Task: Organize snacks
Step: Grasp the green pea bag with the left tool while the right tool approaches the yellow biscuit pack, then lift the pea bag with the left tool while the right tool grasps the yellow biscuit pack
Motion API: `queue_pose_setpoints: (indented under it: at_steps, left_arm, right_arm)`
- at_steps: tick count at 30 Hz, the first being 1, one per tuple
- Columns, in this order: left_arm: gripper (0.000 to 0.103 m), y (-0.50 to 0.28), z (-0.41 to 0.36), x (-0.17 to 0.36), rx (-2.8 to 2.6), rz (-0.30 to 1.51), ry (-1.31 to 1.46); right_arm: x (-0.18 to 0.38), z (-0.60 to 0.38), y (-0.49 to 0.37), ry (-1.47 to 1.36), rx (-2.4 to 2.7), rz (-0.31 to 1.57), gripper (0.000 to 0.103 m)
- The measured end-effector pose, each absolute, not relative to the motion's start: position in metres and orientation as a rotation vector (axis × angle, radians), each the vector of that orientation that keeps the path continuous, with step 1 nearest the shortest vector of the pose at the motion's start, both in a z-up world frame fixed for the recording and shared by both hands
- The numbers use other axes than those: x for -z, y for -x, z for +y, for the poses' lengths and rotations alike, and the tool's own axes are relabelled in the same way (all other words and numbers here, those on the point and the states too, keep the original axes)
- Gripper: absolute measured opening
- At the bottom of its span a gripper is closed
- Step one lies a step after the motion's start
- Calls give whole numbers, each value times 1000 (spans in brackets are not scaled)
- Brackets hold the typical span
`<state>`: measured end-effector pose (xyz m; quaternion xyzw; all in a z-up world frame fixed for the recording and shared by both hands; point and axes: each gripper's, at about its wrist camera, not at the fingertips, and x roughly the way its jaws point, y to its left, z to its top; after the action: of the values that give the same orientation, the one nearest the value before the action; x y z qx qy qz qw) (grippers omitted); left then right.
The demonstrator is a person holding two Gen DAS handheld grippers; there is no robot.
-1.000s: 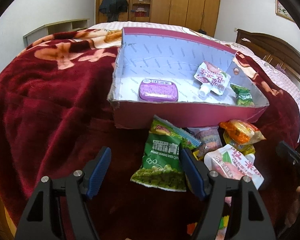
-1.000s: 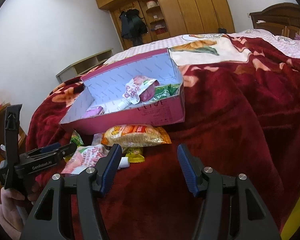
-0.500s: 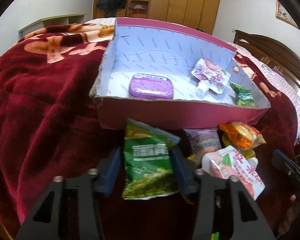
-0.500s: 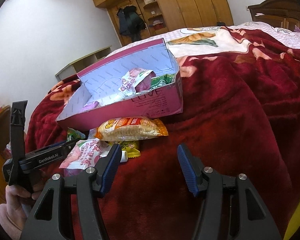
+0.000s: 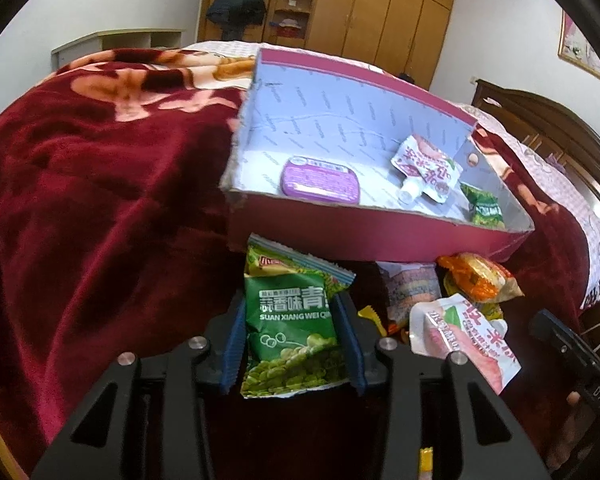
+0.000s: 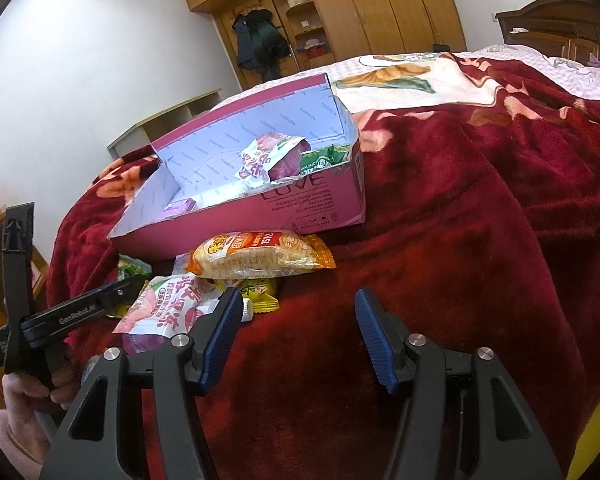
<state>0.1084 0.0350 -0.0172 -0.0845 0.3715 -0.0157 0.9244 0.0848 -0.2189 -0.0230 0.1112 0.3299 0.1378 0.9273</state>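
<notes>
My left gripper (image 5: 290,340) is shut on a green pea snack bag (image 5: 290,320), which lies on the red blanket just in front of the pink box (image 5: 364,236). The box holds a purple tin (image 5: 320,181), a pink-white pouch (image 5: 426,168) and a small green packet (image 5: 483,210). My right gripper (image 6: 296,332) is open and empty over the blanket, right of a pink pouch (image 6: 168,312) and below an orange cracker pack (image 6: 260,254). The box also shows in the right wrist view (image 6: 300,204).
More loose snacks lie in front of the box: another green bag (image 5: 284,264), a striped packet (image 5: 412,288), an orange pack (image 5: 480,280), a pink pouch (image 5: 464,332). A wooden headboard (image 5: 548,120) stands at the right. Wardrobes line the far wall.
My left gripper moved forward around the green pea bag and closed on it. My right gripper stayed open and came slightly closer to the snacks.
</notes>
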Motion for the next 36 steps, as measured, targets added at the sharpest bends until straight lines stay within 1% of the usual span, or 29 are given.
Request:
queue_pose_setpoints:
  at_steps: [2,4,6,8,9,13,22,36]
  left_arm:
    - [44,-108,38,17,22,757,173]
    - [44,-108,40,19,23,761,181]
    - [44,-108,41,21,23,763,185]
    - [44,-108,41,21,24,762,187]
    - [44,-108,41,21,24,761,185]
    - [44,-108,41,22,24,760,181]
    - [44,-108,43,25,44,760,198]
    - [45,-109,46,28,65,760,228]
  right_arm:
    - [22,-218,-85,-226,-284,675,67]
    - [20,-215,-85,-221,-288,671,75]
    - [17,-211,-87,-221,-290,667,90]
    - [16,-205,-90,-211,-302,671,99]
    - [15,-201,-93,-198,-308,674,101]
    - [13,-189,-104,-138,-283,681,102]
    - [4,-167,-124,-96,-263,682,103]
    - [25,-148,-147,-39,-211,774,103]
